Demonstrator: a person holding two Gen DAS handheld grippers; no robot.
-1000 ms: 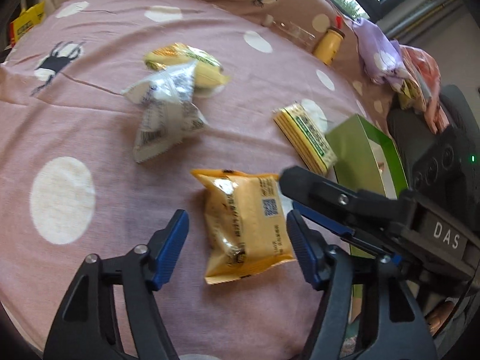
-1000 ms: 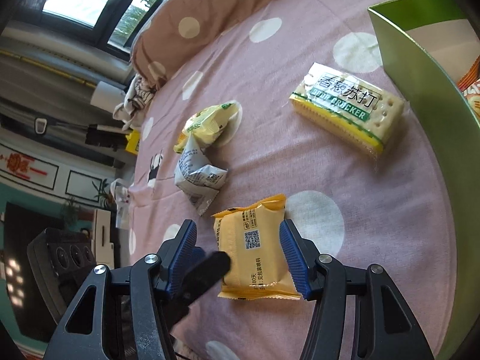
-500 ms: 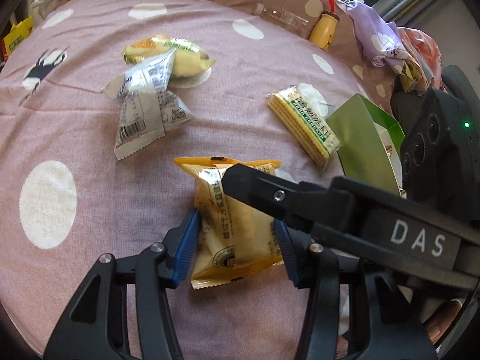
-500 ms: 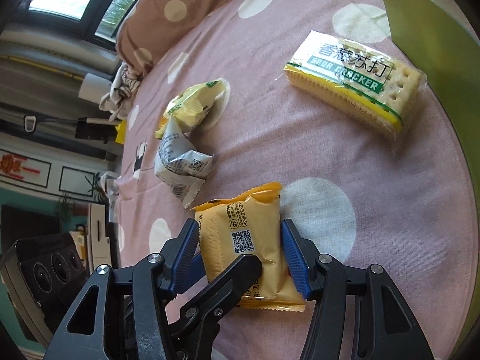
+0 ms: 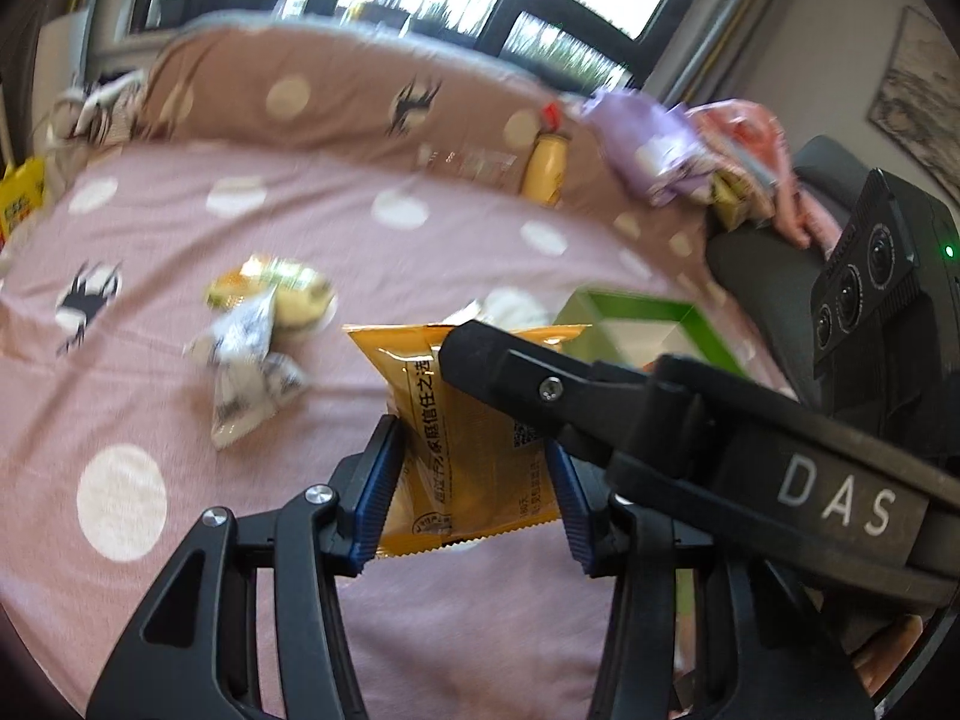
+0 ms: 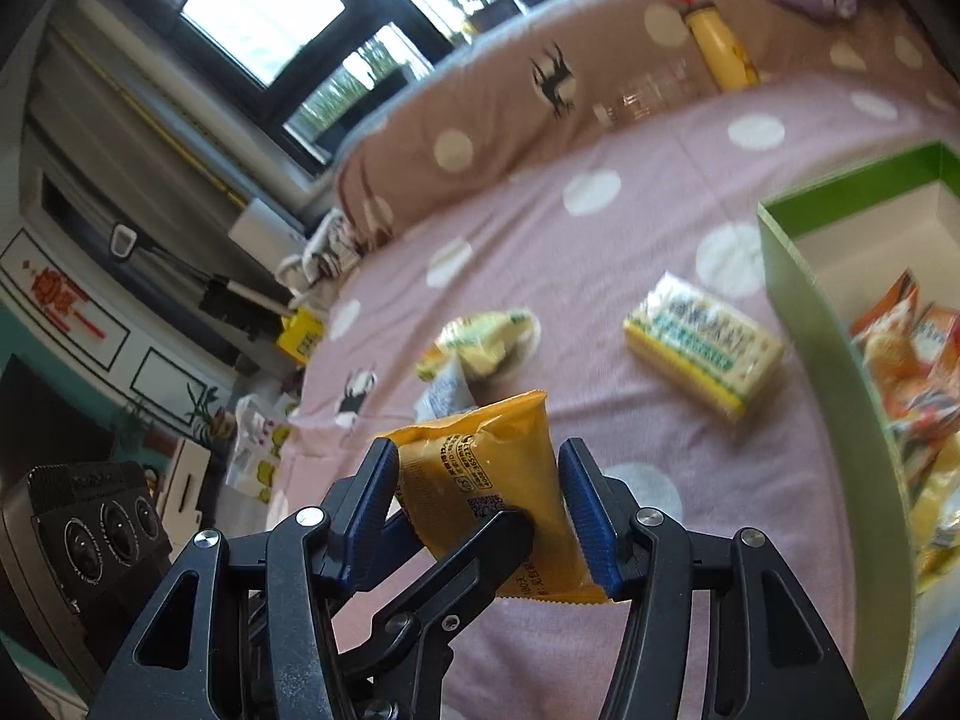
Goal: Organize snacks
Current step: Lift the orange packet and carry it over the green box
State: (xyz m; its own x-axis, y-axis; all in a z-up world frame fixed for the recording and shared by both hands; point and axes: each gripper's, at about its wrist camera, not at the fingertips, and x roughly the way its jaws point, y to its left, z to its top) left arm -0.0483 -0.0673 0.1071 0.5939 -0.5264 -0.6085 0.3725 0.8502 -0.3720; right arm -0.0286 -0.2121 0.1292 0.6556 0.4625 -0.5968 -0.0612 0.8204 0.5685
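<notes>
Both grippers are shut on the same orange snack packet (image 5: 474, 450), held up off the pink spotted bedspread. My left gripper (image 5: 468, 492) pinches its sides; the right gripper's black arm crosses in front. In the right wrist view my right gripper (image 6: 489, 510) clamps the packet (image 6: 486, 480), with the left gripper's finger over its lower part. A green box (image 6: 798, 300) with orange snack bags inside stands at the right. A cracker pack (image 6: 702, 348), a silver packet (image 5: 246, 360) and a yellow-green packet (image 5: 276, 294) lie on the bed.
A yellow bottle (image 5: 543, 171) and a clear bottle (image 6: 648, 96) lie against the spotted pillow at the back. Purple and pink bags (image 5: 672, 156) are piled at the back right. A yellow packet (image 5: 21, 204) lies at the left bed edge.
Both grippers closed on the orange packet and lifted it off the bedspread. Both views tilted up, so the windows and pillow now show.
</notes>
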